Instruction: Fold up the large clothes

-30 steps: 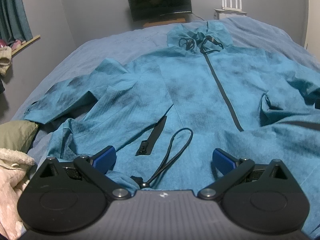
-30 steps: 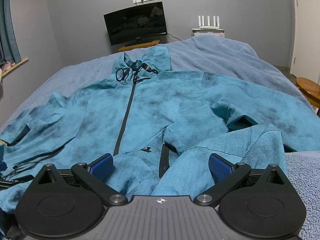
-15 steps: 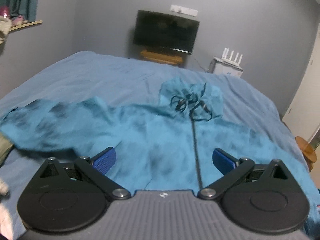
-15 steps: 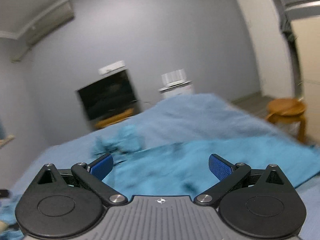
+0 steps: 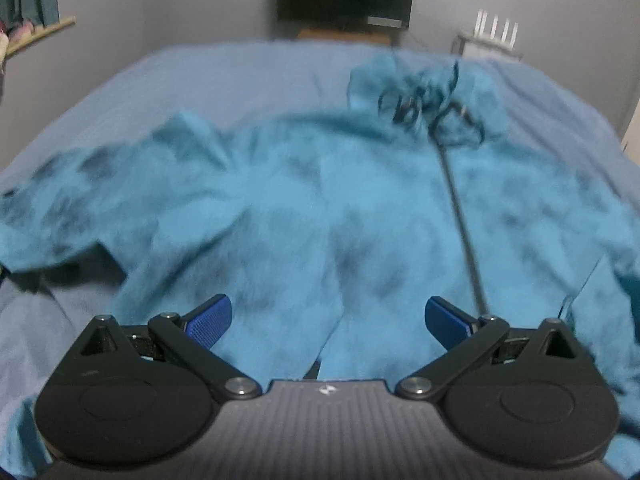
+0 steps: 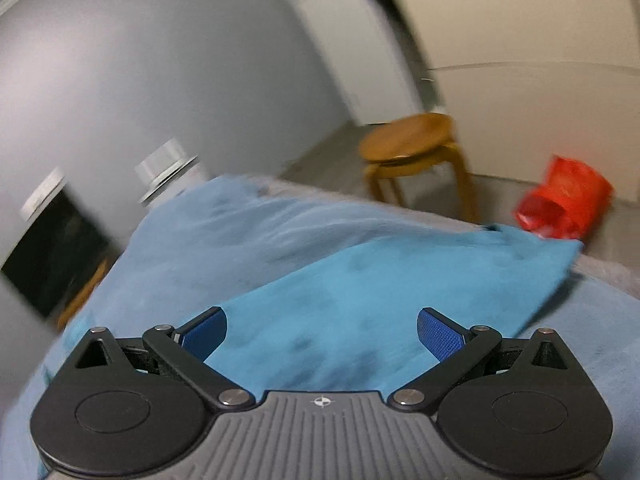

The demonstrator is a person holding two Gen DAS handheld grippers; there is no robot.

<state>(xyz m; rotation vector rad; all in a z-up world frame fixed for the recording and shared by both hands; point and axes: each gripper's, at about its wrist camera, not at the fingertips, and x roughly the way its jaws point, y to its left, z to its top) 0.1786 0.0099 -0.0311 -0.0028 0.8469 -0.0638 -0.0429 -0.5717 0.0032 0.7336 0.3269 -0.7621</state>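
right gripper point(image 6: 322, 330) swung toward stool point(image 6: 416, 152) | jacket point(image 5: 320, 208) blurred | left gripper point(image 5: 326, 318) | both fingers spread, empty

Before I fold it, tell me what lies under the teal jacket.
The teal mottled hooded jacket lies spread on a blue bed cover, which shows all round it. Whatever sits beneath the jacket's middle is covered and cannot be seen.
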